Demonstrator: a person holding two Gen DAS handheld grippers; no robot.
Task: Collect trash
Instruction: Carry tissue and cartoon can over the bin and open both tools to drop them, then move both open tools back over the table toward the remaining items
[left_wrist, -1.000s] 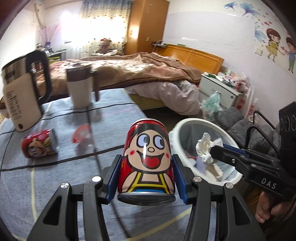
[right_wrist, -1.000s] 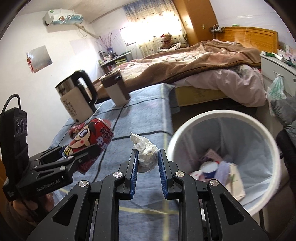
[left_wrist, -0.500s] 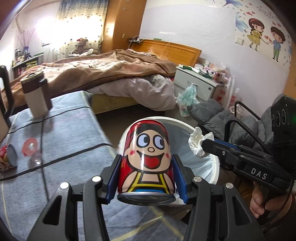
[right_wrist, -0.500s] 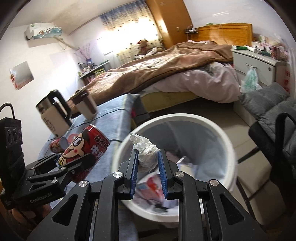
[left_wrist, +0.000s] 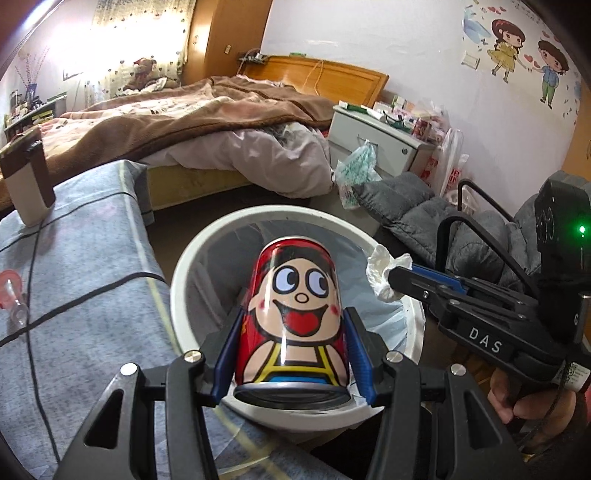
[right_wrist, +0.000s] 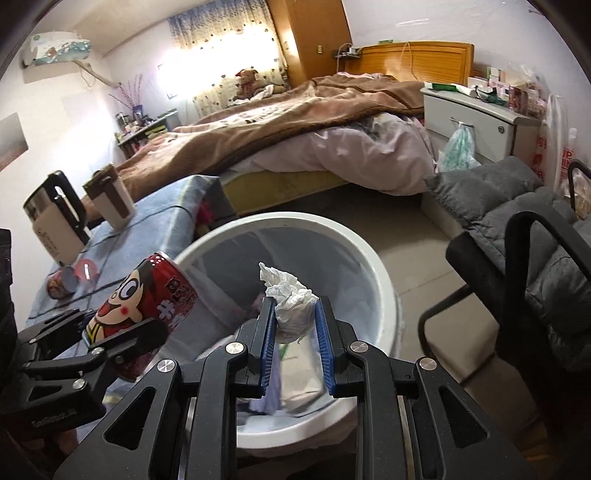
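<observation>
Two claws over bin (left_wrist: 192, 266) – kettle (right_wrist: 55, 225) in right view only

**Can and tissue over the bin**

The bin (left_wrist: 192, 266) stands on the floor just beside the desk (left_wrist: 85, 258) edge. Above its opening, the can (left_wrist: 295, 314) sits between the left gripper (left_wrist: 291, 354) fingers, and the tissue (right_wrist: 293, 306) between the right gripper (right_wrist: 295, 332) fingers. Behind the bin lies the bed (right_wrist: 295, 122); right of it, a chair (right_wrist: 535, 258).

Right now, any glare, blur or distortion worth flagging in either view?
Left wrist: window blown out, a glare streak down the red can, fisheye bending the wastebasket rim. Right wrist: curtains overexposed, crumpled tissue sharp, frame edges vignetted.
</observation>
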